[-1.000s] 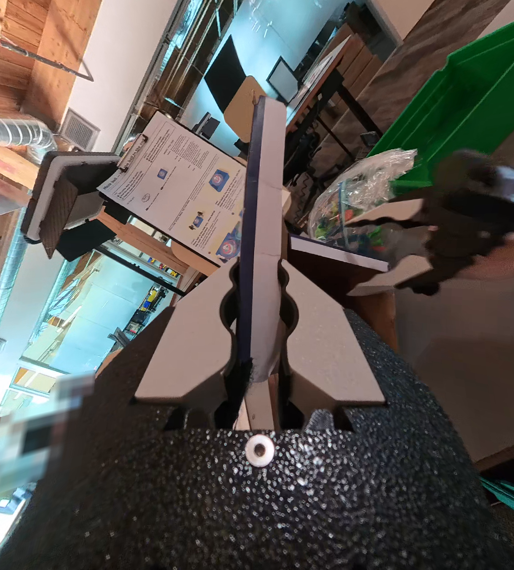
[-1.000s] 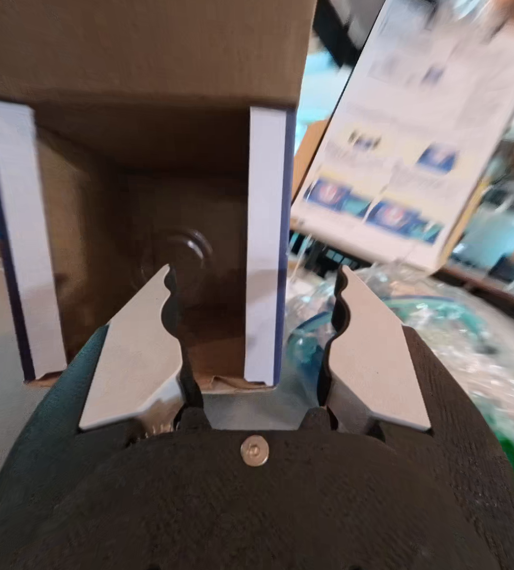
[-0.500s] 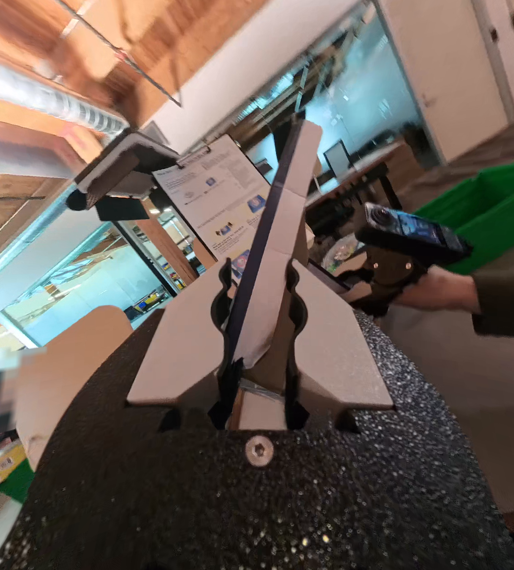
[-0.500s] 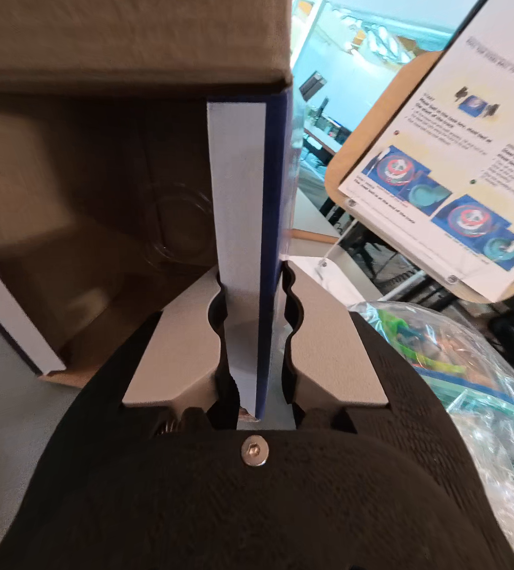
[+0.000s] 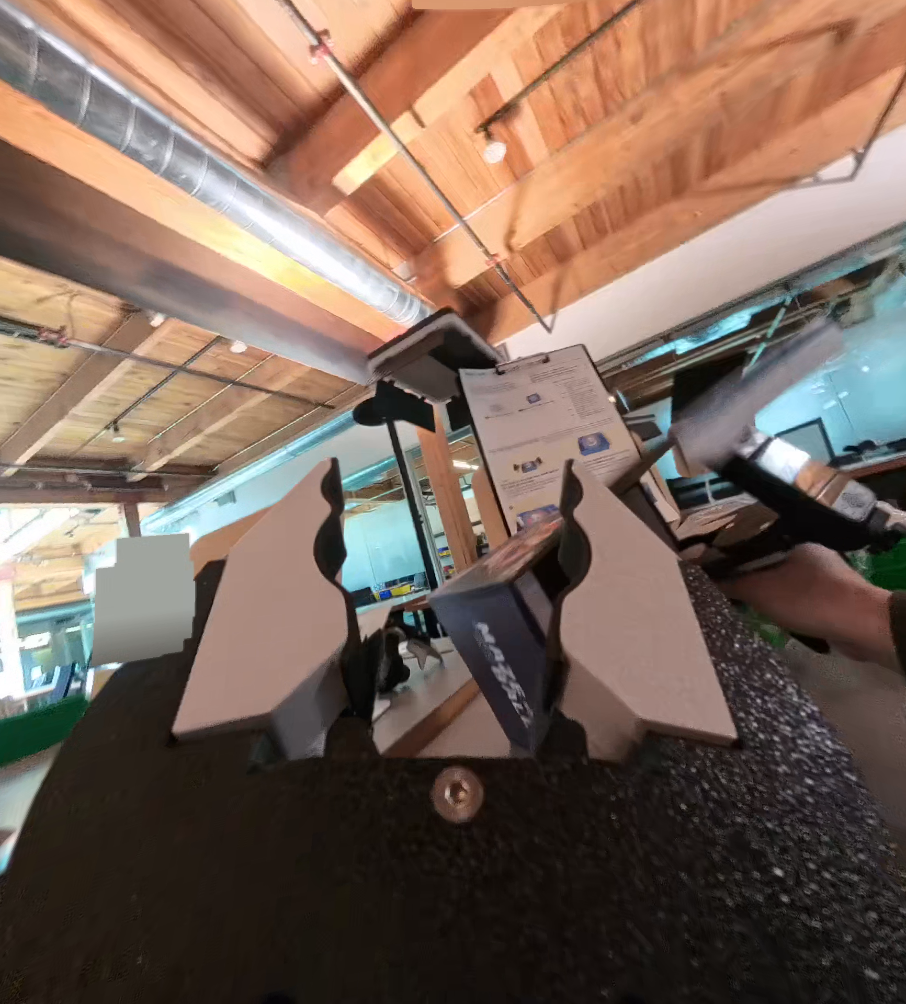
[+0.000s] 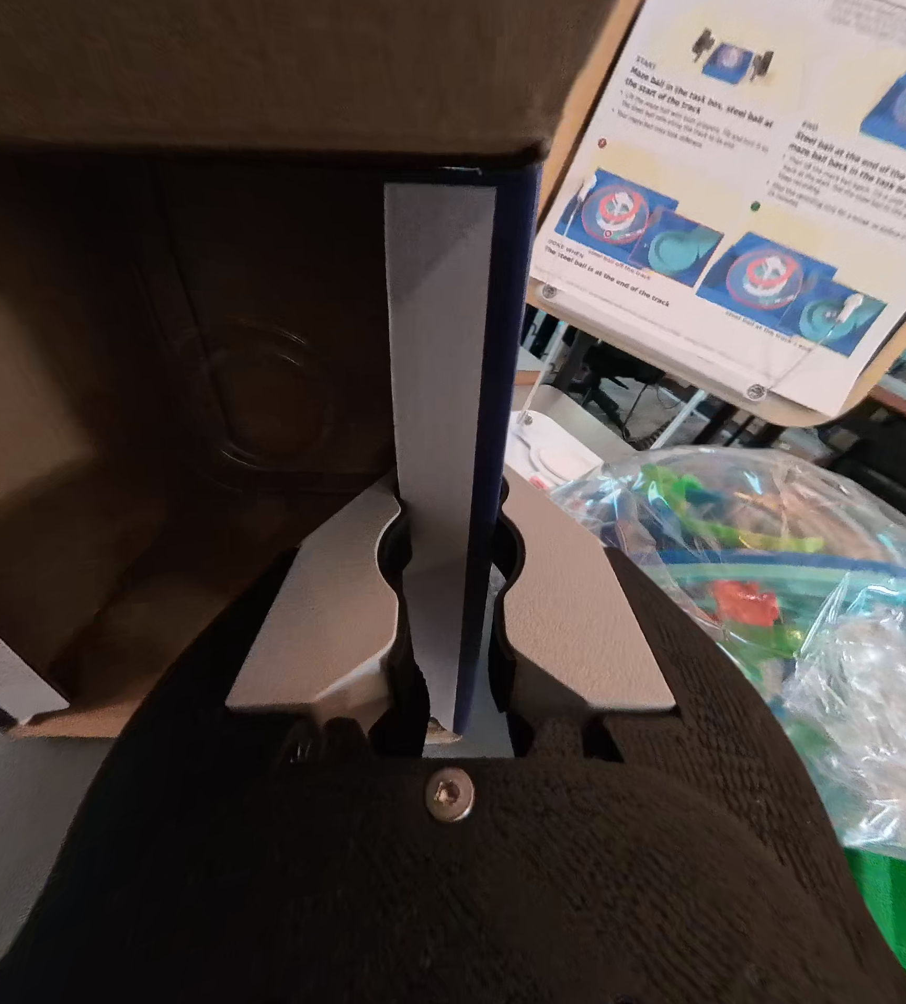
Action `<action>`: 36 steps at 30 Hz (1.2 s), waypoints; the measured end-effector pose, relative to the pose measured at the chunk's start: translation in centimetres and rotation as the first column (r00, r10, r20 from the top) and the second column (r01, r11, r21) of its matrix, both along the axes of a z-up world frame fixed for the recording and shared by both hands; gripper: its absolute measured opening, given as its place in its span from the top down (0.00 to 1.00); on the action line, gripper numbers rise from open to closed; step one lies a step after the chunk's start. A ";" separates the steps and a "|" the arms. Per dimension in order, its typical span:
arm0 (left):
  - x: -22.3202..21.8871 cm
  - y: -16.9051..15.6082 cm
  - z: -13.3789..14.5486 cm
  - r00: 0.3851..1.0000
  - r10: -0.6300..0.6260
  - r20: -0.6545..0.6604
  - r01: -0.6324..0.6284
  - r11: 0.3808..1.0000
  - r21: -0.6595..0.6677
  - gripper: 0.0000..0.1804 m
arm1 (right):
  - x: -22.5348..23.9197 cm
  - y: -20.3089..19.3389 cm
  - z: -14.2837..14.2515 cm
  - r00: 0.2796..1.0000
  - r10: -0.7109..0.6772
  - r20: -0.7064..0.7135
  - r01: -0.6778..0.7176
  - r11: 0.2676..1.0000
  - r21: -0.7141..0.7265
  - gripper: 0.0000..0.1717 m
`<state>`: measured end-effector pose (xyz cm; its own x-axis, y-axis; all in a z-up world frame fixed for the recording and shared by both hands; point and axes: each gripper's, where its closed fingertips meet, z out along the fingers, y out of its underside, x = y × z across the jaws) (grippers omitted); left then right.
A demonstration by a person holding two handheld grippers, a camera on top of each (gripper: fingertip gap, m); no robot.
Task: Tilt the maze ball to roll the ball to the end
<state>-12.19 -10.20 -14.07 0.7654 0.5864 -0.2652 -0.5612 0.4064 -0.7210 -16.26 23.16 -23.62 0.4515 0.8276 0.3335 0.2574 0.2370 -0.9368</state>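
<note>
My right gripper [image 6: 448, 489] is shut on a side flap [image 6: 440, 353] of the open cardboard box [image 6: 195, 353]; the flap is white inside and dark blue outside, and both pads press on it. The maze ball [image 6: 739, 570], wrapped in a clear plastic bag, lies outside the box to the right. My left gripper [image 5: 451, 472] is open and points up towards the ceiling. A dark blue part of the box [image 5: 494, 641] leans against its right finger [image 5: 625, 597] only. A hand [image 5: 798, 592] holds the other gripper at the right of the left wrist view.
A clipboard with an instruction sheet [image 6: 739, 190] stands behind the box and also shows in the left wrist view [image 5: 543, 434]. A green bin [image 6: 902, 923] sits at the lower right. A black stand with a pad [image 5: 423, 369] rises by the clipboard.
My left gripper opened and let go of the box flap it was pinching, and swung upward. My right gripper closed from wide open onto the box's side flap.
</note>
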 end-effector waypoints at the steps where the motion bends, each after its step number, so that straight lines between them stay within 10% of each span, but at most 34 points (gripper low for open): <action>1: -0.8 0.5 -1.5 1.000 0.009 0.030 -0.009 1.000 -0.018 0.57 | 0.1 0.2 -0.2 1.000 -0.001 -0.003 0.001 1.000 -0.012 0.87; 7: -5.0 9.6 -10.3 0.973 0.041 0.227 0.049 0.926 -0.375 0.54 | 0.3 1.0 -1.0 1.000 -0.003 -0.014 0.002 0.996 -0.084 0.87; 14: -9.0 19.1 -12.3 0.908 0.046 0.416 0.196 0.831 -0.521 0.35 | 0.4 1.1 -1.1 0.999 0.008 -0.037 -0.012 0.994 -0.105 0.87; 22: -10.8 21.3 -7.1 0.970 -0.001 0.242 0.092 0.926 -0.367 0.73 | 1.4 -0.3 2.9 0.956 0.104 -0.273 -0.086 0.993 0.075 0.83; 27: -8.9 19.8 -2.0 0.994 0.044 -0.095 -0.055 0.991 -0.120 0.82 | 4.3 -2.1 6.2 0.834 0.189 -0.518 -0.011 0.945 0.328 0.79; 36: -7.5 18.4 0.4 0.984 0.069 -0.165 -0.064 0.997 0.037 0.87 | 5.8 -3.3 7.8 0.779 0.240 -0.580 0.006 0.922 0.388 0.78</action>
